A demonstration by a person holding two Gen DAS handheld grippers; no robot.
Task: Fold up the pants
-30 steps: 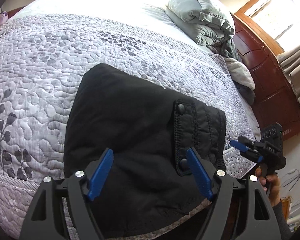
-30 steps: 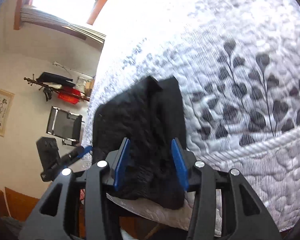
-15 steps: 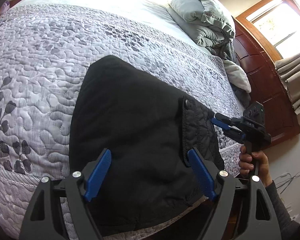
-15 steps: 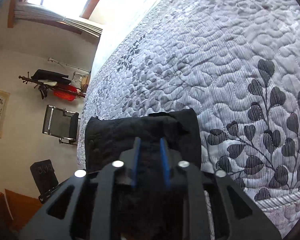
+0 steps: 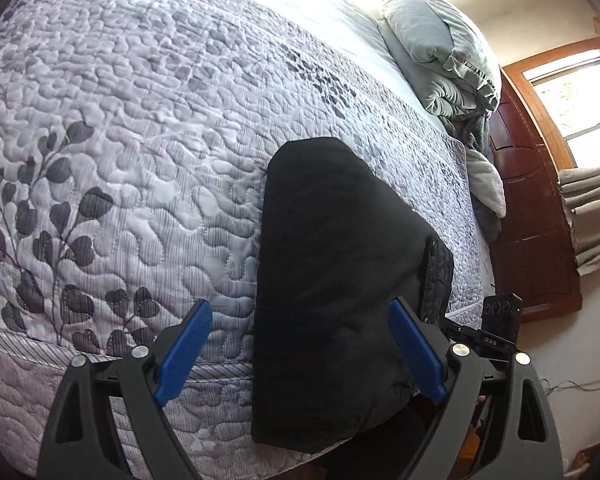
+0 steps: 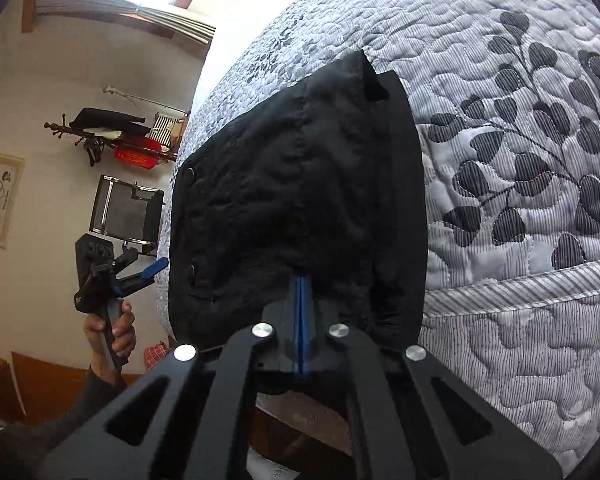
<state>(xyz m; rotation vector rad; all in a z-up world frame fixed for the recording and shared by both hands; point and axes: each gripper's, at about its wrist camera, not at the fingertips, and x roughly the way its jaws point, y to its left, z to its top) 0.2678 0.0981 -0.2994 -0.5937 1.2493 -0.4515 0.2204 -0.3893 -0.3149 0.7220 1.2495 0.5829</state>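
Note:
The black pants lie folded in a compact stack at the near edge of the quilted bed, and hang slightly over it. In the left wrist view my left gripper is open, its blue fingers either side of the stack's near end without touching. In the right wrist view the pants fill the middle, and my right gripper is shut on the near edge of the black cloth. The left gripper shows there at the left, held in a hand, off the bed.
The grey leaf-patterned quilt covers the bed. Grey pillows and bedding are piled at the far right by a dark wooden headboard. A wall rack with clothes and a chair stand beyond the bed.
My right gripper has closed from open onto the near edge of the pants. My left gripper has drawn back and swung left, so the pants now sit to its right.

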